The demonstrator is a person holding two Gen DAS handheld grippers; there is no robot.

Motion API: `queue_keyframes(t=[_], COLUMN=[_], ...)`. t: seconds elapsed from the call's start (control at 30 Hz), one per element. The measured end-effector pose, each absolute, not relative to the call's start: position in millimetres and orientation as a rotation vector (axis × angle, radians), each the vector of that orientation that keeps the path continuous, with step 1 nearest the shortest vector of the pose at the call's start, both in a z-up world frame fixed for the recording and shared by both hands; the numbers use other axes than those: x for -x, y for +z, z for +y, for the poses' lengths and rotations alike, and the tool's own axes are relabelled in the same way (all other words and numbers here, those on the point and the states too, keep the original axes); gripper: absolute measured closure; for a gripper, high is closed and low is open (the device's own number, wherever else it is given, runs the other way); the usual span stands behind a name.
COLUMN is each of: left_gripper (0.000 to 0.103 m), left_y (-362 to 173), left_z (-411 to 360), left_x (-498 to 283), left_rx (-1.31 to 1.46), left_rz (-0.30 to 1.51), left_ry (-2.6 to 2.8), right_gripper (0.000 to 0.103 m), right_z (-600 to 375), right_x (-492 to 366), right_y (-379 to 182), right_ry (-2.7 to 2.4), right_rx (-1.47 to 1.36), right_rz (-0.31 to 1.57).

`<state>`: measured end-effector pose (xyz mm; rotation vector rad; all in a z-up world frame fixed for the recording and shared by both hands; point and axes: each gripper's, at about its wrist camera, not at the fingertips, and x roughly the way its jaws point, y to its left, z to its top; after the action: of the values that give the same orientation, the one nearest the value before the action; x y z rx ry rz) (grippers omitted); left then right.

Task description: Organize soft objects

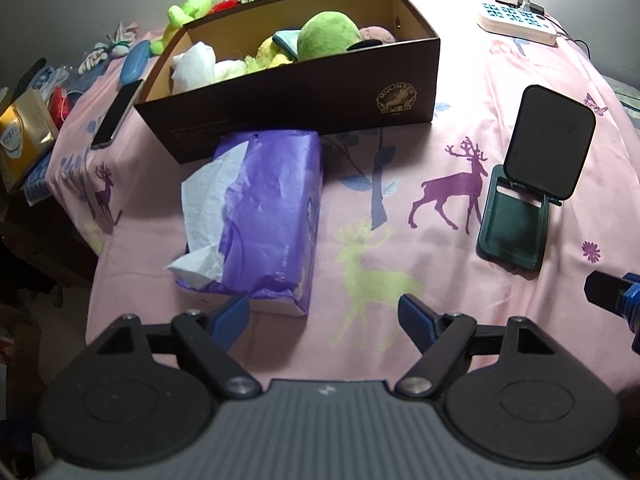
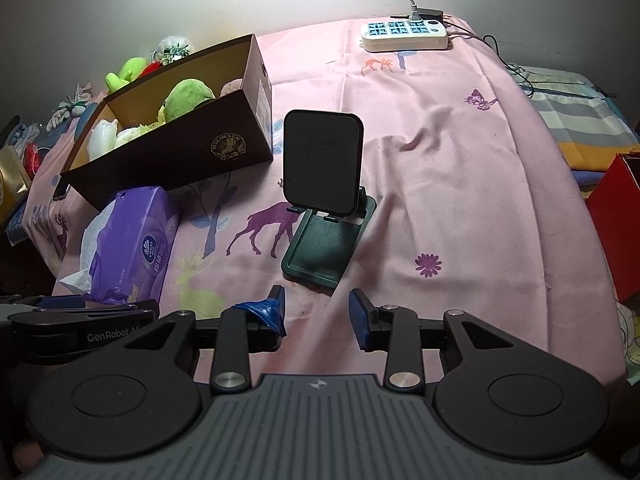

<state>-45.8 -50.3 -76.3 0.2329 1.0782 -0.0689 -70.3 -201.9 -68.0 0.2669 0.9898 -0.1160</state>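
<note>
Both grippers hang empty over the pink deer-print bedspread: the left gripper with its jaws spread wide and nothing between them, the right gripper parted more narrowly, also grasping nothing. Just beyond the left gripper's left finger lies the purple tissue pack, its long axis running near to far, a white sheet spilling from its left side, its far end close against the brown box. That box already holds several plush toys, a green one on top. The job looks partly done: the pack remains outside, and what appear to be more soft toys sit behind the box, though that far corner is hard to read.
</note>
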Motion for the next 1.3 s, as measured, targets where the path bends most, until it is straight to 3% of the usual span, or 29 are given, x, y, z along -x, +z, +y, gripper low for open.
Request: queue_keyframes(t=[1.3], left_gripper=[0.023], left_y=[-87.2], left_z=[-58.1], left_x=[58.8], left_rx=[-0.245], left_rz=[1.084], left_ry=[-0.066], right_gripper=[0.084], right_z=[-199.6], right_x=[76.6], right_y=[-87.5], right_ry=[-0.179], right_rx=[-0.202], right_rz=[1.088])
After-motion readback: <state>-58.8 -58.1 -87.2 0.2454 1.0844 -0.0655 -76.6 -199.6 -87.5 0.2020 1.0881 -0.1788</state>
